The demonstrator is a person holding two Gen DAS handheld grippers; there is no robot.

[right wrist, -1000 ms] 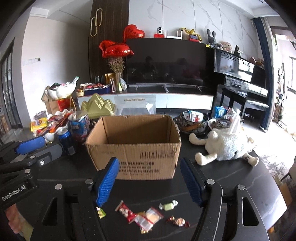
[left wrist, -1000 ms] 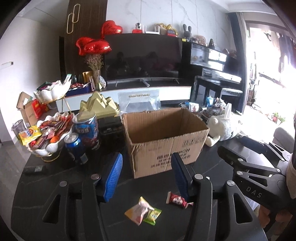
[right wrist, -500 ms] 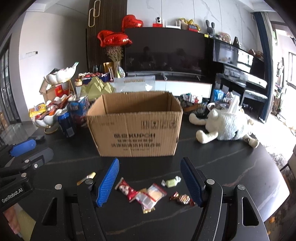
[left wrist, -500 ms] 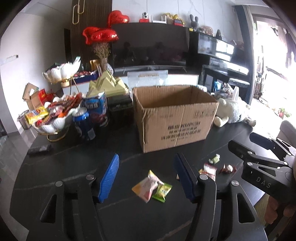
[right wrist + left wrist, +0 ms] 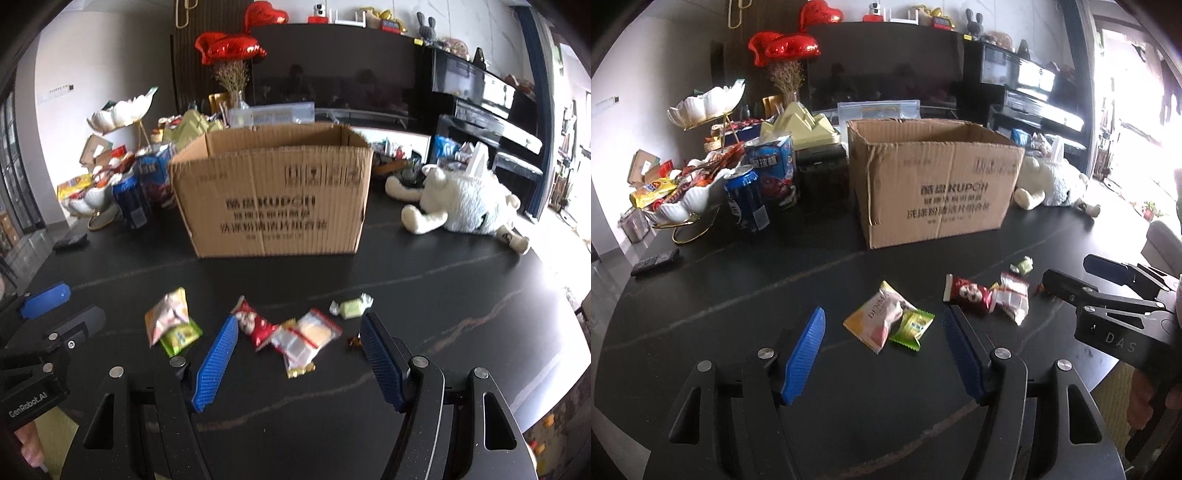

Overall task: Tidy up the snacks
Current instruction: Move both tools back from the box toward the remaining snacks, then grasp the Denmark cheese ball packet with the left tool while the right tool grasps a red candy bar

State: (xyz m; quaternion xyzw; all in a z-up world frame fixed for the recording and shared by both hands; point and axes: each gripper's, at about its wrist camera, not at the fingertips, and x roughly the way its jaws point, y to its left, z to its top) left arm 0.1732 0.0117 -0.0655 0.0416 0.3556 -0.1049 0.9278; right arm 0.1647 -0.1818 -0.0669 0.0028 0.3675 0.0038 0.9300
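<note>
A: What's changed vs a sec ago?

B: Both tools dropped toward the desk point(image 5: 720, 295). Earlier the carton filled the mid-frame w/ snacks at the bottom edge; now the snacks sit right ahead of the fingers. Left tool point(image 5: 882, 325) has just been opening its jaws, approx half spread, nothing gripped. The pink-yellow packet point(image 5: 877, 319) and green packet point(image 5: 911, 326) lie on the desk in the gap ahead of the pads, overlapping each other, not pressed.

A: Right one?

B: Right tool point(image 5: 297, 332) is same width as before, approx half open, empty. In front of it: red wrapper point(image 5: 255, 326), clear zip bag point(image 5: 304, 339) touching it, pale green candy point(image 5: 351, 306) near the right finger. A small brown candy point(image 5: 355, 341) just beside that finger, I think; it's blurred and mostly hidden, so can't say for sure.

A: Carton?

B: Cardboard box point(image 5: 273, 206) stands upright, flaps open, behind the snacks, well apart from both tools. Can't see inside it.

A: So where are we?

B: Early, I'd judge. All loose snacks are on the desk, none lifted. The descent plus widening on the left reads as lining up a pick, prob. the pink-yellow packet. Risk: green one overlaps it, so a close may catch both.
</note>
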